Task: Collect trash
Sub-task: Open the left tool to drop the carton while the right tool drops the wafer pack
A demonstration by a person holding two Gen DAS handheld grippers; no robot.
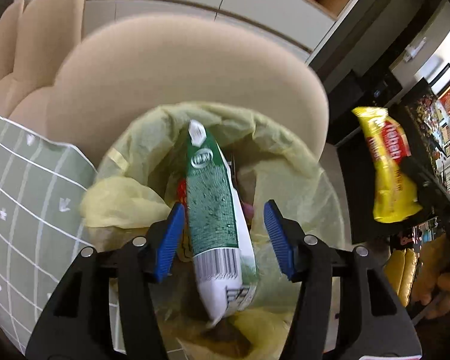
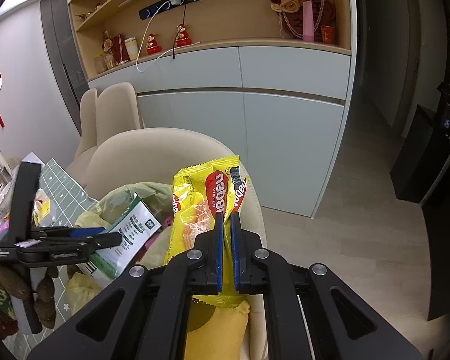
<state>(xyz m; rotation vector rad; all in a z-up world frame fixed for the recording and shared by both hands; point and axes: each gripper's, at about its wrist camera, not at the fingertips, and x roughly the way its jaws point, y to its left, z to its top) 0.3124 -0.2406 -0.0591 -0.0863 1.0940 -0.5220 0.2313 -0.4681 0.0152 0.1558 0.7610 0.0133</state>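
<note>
A green and white carton (image 1: 213,210) with a white cap hangs tilted between the pads of my left gripper (image 1: 225,207), over the mouth of a trash bin lined with a pale yellow bag (image 1: 285,150). The jaws stand open; the right pad (image 1: 274,225) is clear of the carton, while the left pad lies right beside it. Other rubbish shows inside the bin. In the right wrist view my right gripper (image 2: 227,216) is shut on a yellow wafer wrapper (image 2: 201,204), held just right of the bin liner (image 2: 126,195), carton (image 2: 132,231) and left gripper (image 2: 111,237).
A beige chair (image 1: 180,69) stands right behind the bin. A table with a green grid cloth (image 1: 24,198) is on the left. Grey cabinets (image 2: 255,105) and shelves fill the back; a black appliance (image 2: 420,165) stands far right. A yellow cushion (image 2: 213,330) lies below my right gripper.
</note>
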